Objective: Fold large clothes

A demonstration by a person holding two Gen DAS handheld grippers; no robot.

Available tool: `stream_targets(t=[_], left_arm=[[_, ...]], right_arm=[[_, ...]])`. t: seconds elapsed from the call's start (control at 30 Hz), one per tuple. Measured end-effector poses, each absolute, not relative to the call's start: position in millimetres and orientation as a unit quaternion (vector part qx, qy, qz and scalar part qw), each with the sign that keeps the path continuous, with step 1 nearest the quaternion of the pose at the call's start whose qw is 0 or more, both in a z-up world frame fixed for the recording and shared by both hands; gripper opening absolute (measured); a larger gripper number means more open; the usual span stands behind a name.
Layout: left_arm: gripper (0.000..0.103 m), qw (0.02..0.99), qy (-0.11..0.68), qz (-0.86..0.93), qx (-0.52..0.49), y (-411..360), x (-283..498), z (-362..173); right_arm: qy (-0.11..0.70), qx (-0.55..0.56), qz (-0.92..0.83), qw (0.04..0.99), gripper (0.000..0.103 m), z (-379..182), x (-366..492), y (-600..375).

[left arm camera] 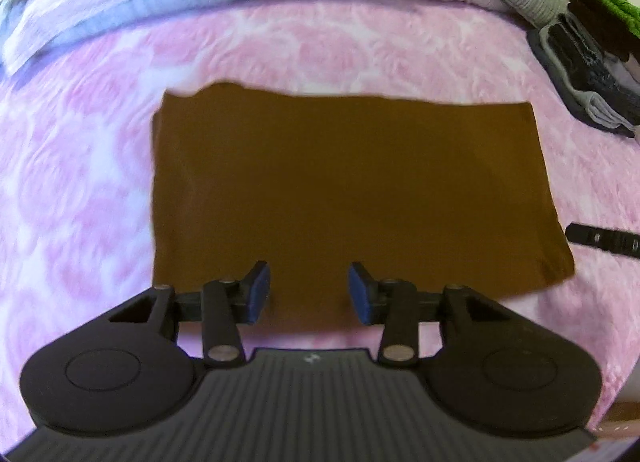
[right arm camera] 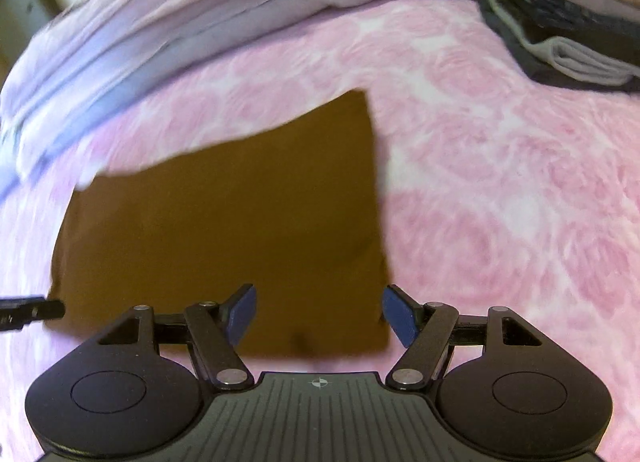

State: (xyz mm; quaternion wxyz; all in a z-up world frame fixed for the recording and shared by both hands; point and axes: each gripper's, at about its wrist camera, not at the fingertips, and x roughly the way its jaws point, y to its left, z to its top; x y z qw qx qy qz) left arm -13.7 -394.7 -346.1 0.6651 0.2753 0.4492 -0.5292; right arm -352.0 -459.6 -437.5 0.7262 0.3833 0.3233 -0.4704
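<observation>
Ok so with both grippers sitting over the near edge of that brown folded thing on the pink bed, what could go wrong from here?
1. The brown garment lies in flat layers; open jaws of the left gripper might pinch only the top layer, undoing the fold.
2. The right gripper sits near the garment's right corner, so lifting unevenly could skew it.
3. The pink blanket is plush; pads could snag it along with the garment.

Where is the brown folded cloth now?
The brown folded cloth lies flat on the pink blanket, mid-frame in both wrist views, just ahead of both grippers.
</observation>
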Motion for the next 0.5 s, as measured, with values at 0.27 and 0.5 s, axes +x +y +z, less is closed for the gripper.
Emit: stream_targets(t=[0.27,0.5], left_arm=[[0.036,0.652,0.429,-0.571,0.255,-463.3,-13.6,-377.1],[0.034,0.64,0.447,-0.562,0.274,-482.6,-9.3,-406.8]], right_arm=[[0.238,0.476,-0.444,0.72,0.067,-483.1,-380.1,-529.3],[0.227,0.512,-0.357,0.748,0.067,-506.4,-396.7,-550.4]])
